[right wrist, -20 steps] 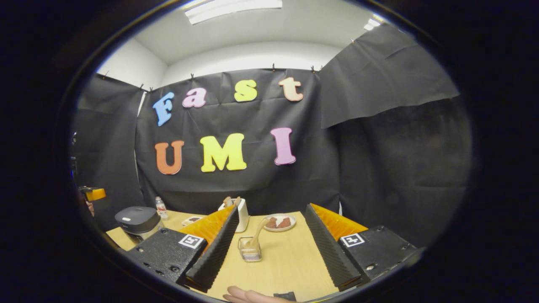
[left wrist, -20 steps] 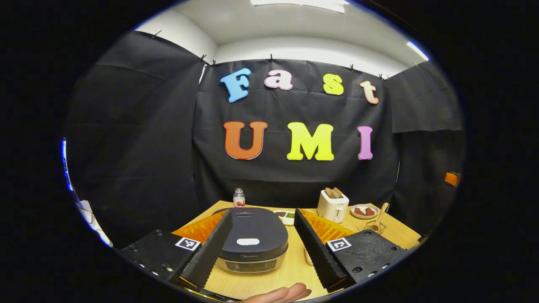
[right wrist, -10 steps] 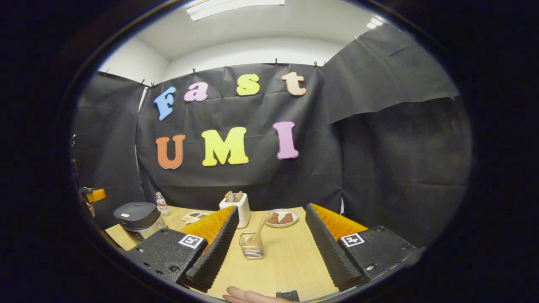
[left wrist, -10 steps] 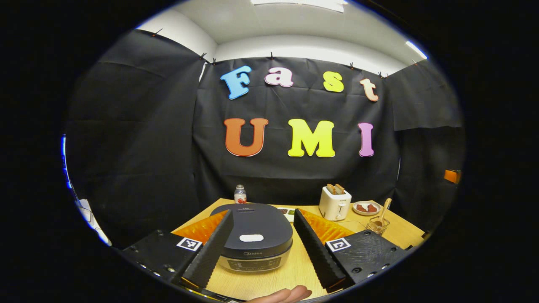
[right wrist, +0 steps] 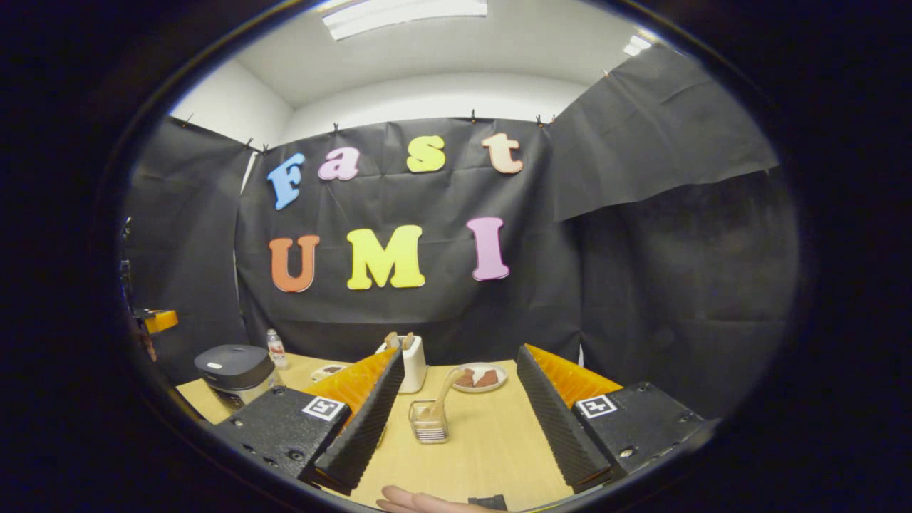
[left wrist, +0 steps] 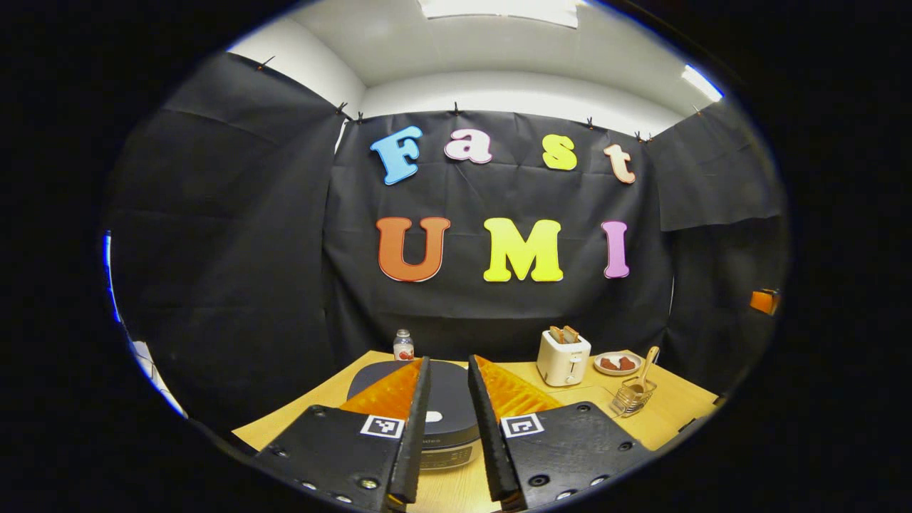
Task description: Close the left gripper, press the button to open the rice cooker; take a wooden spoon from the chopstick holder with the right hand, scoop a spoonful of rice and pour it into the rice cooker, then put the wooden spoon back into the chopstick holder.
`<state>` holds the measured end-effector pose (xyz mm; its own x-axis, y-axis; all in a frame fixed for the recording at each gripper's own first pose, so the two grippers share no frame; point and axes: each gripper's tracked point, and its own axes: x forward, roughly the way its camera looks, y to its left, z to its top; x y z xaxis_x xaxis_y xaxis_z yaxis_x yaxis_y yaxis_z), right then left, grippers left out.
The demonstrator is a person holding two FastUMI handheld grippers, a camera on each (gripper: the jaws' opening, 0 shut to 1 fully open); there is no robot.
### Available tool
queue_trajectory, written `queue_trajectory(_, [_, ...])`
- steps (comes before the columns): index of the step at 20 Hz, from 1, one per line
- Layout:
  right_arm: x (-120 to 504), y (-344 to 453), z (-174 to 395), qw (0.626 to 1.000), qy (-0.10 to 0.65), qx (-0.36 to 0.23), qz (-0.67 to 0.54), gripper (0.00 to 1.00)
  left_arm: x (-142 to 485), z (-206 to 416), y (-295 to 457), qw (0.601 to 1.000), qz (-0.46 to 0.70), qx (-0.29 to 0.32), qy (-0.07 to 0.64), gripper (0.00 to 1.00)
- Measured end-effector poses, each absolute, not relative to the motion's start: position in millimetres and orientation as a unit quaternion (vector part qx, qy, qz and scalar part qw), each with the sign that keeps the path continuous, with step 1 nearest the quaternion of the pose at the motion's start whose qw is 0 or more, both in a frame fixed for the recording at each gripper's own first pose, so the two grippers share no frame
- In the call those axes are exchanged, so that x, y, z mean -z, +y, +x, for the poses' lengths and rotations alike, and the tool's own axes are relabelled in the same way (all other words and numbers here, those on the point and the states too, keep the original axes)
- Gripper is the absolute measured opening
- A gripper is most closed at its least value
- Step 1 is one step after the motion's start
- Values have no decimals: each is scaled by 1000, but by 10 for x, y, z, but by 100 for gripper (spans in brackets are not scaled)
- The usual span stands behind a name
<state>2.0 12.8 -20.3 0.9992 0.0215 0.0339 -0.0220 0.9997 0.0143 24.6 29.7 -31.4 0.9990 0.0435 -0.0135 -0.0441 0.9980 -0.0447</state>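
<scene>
You're at step 1: left gripper (left wrist: 449, 427) jaws nearly closed, narrow gap, nothing held, aimed at the rice cooker (left wrist: 445, 406) by the surface's left edge, lid still down. Right gripper (right wrist: 456, 420) jaws wide open; wooden spoon (right wrist: 439, 395) stands in the chopstick holder (right wrist: 428, 422), mid-surface. Button, scoop, pour, return all left.

Both cameras look low across the bench (left wrist: 677, 410) toward the back wall; left one sits near the rice cooker (left wrist: 447, 402), both sharing toaster (right wrist: 413, 363) and chopstick holder (right wrist: 428, 422)
</scene>
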Motion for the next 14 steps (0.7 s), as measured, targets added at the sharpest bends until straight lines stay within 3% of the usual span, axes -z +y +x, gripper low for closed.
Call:
queue_trajectory(2, [242, 120, 24, 1000, -20, -13, 14, 99, 531, 360, 332, 999, -25, -30, 37, 35])
queue_trajectory(4, [332, 115, 38, 1000, -13, -17, 18, 100, 529, 221, 295, 997, -28, -35, 63, 0])
queue_trajectory(6, [402, 80, 75, 1000, -7, -18, 16, 100, 765, 552, 395, 995, -15, -50, 88, 0])
queue_trajectory(7, [441, 57, 95, 1000, -4, -16, 14, 99, 802, 401, 418, 992, -20, -56, 110, 0])
queue_trajectory(14, [739, -27, 191, 1000, 22, -13, 8, 99, 1519, 882, 542, 966, -24, -83, 244, 0])
